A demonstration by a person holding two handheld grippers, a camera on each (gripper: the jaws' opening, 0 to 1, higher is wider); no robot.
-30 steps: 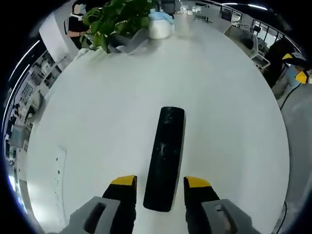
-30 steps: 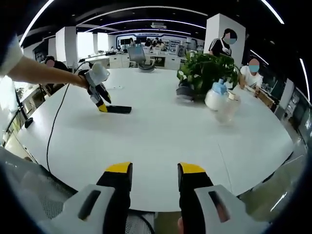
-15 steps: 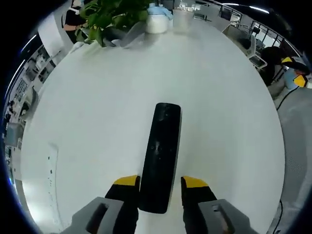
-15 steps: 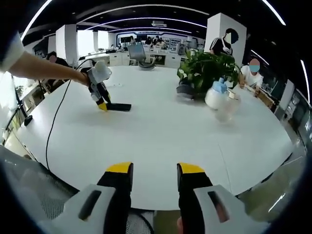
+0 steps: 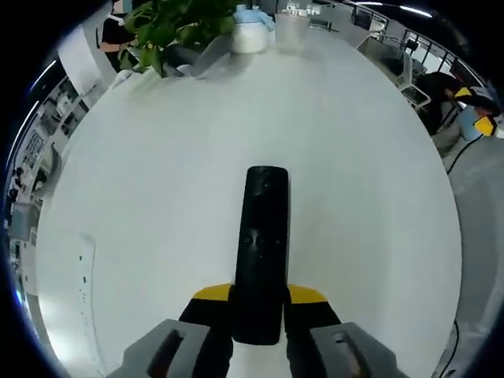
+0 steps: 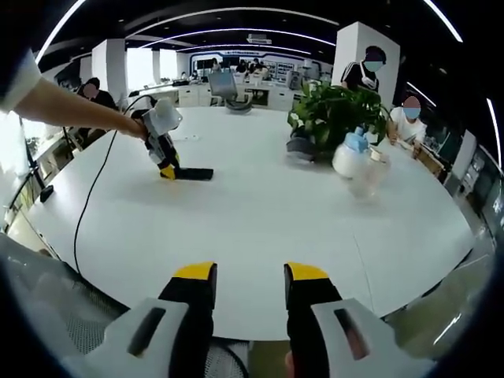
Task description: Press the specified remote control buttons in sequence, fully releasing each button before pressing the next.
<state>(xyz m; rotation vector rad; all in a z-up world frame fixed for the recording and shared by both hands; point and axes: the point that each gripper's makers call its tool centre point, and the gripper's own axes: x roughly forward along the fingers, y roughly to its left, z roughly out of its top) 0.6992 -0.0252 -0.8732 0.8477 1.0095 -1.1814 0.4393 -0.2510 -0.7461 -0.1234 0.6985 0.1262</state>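
Now left gripper (image 5: 258, 295) jaws clamp the remote (image 5: 261, 248); right gripper (image 6: 250, 274) jaws apart.

The remote's (image 5: 261, 252) buttons are too dark to read, its near end tucks between the jaws, and the tabletop (image 5: 157, 197) runs off frame.

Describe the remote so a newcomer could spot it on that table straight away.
On the big white round table, look away from the potted plant and bottle to the bare side. The remote lies flat there, clamped at one end by the left claw: a slim black bar.
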